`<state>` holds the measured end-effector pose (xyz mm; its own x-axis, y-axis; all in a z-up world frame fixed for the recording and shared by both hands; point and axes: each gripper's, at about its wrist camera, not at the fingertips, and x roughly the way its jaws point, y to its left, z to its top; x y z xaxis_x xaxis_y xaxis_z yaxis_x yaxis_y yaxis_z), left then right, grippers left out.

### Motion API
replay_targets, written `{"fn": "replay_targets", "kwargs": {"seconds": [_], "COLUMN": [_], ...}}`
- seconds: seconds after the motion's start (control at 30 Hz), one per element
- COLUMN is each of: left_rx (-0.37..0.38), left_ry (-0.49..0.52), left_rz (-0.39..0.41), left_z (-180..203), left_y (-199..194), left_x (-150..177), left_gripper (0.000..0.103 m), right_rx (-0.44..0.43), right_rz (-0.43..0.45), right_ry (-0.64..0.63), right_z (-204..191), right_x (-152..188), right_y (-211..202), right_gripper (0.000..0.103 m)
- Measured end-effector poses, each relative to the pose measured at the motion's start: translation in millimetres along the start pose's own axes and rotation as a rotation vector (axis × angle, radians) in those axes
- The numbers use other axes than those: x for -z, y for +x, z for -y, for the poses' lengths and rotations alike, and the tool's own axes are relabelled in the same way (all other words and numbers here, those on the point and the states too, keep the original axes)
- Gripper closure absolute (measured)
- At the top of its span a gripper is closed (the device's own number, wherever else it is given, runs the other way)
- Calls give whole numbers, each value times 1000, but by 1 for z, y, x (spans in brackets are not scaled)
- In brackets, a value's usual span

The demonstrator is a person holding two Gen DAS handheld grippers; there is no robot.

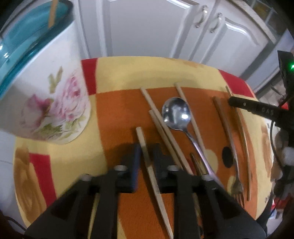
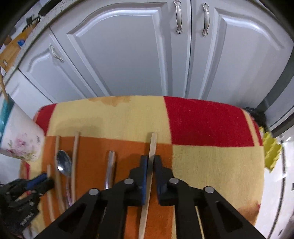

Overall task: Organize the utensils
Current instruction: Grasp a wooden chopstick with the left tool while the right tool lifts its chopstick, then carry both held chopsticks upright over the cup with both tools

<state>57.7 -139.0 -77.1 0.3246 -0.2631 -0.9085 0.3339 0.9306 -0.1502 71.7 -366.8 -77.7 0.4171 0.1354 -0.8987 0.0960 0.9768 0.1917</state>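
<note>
Your left gripper (image 1: 146, 152) pinches one chopstick (image 1: 147, 160) near the flowered cup (image 1: 55, 103). Your right gripper (image 2: 150, 163) pinches another chopstick (image 2: 151, 154), farther right. Thin sticks could slip when lifted.

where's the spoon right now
The spoon lies bowl-up on the orange patch of the cloth, between loose chopsticks, just right of the left gripper in the left wrist view.

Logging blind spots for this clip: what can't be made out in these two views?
- Floral holder contents: left wrist view, rim hides all but one stick.
- Held chopstick's near end: right wrist view, cut off by the bottom edge.
- Fork tines: left wrist view, blurred.
</note>
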Motion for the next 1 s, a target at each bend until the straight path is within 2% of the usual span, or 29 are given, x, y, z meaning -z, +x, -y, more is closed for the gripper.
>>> {"fn": "replay_targets", "kwargs": {"seconds": [0.1, 0.23, 0.5, 0.77, 1.0], "left_rx": [117, 150, 207, 217, 218], "left_ry": [-60, -55, -29, -19, -13], "left_rz": [15, 90, 219, 305, 386], "left_z": [-16, -26, -29, -34, -44], "left_y": [-13, -49, -121, -168, -211], "left_x": [0, 2, 22, 36, 39], "left_gripper": [98, 99, 99, 99, 99], "right_rx": [-47, -117, -224, -244, -273], "right_rz": [26, 90, 211, 276, 332], "right_ry": [19, 13, -22, -102, -146], "right_z": [0, -5, -23, -51, -74], "right_x": [2, 9, 28, 45, 42], "right_y": [-16, -55, -130, -176, -206], "right_gripper": [98, 98, 98, 98, 98]}}
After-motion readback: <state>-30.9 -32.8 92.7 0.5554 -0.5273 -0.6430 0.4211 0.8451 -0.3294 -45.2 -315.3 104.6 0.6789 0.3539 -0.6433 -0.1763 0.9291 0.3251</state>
